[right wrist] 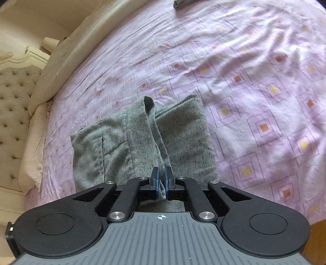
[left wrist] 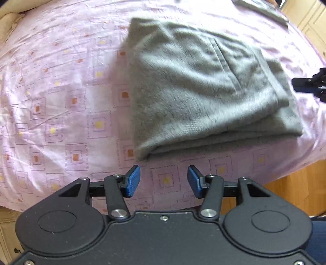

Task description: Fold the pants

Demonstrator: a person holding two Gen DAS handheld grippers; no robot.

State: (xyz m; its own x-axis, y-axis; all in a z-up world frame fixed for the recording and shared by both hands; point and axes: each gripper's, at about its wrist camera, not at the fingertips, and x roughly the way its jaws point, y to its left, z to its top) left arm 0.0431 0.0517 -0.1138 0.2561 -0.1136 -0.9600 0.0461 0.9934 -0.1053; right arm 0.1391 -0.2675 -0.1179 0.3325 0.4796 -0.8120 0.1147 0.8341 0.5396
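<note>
Grey pants (left wrist: 195,89) lie on the bed (left wrist: 61,102), on the pink patterned sheet near its edge, already folded into a thick, compact stack with a pocket seam showing on top. Left hand-held gripper (left wrist: 164,181) hovers just off the near folded edge, jaws spread, nothing between the blue pads (left wrist: 133,180), touching no fabric. Right hand-held gripper (right wrist: 162,179) sits at the bundle's other side; in its own view a raised ridge of grey cloth runs straight between the narrow-set pads. Whether the pads press on that ridge or have slackened is unclear, since the fabric fills the gap but the gap looks slightly loose, so cannot tell if clenched or released. Right gripper also shows as a dark shape at the right edge of the left view (left wrist: 309,83). A pillow (right wrist: 67,61) and tufted headboard (right wrist: 14,106) lie well beyond the pants; a dark flat item (left wrist: 262,8) sits at the far side of the bed. Step, judged: final fold is laid and the right side is at let-go or last tidy. Next move likely calls for freeing the pinched ridge without dragging the top layer, then flattening it so the stack lies even.
</note>
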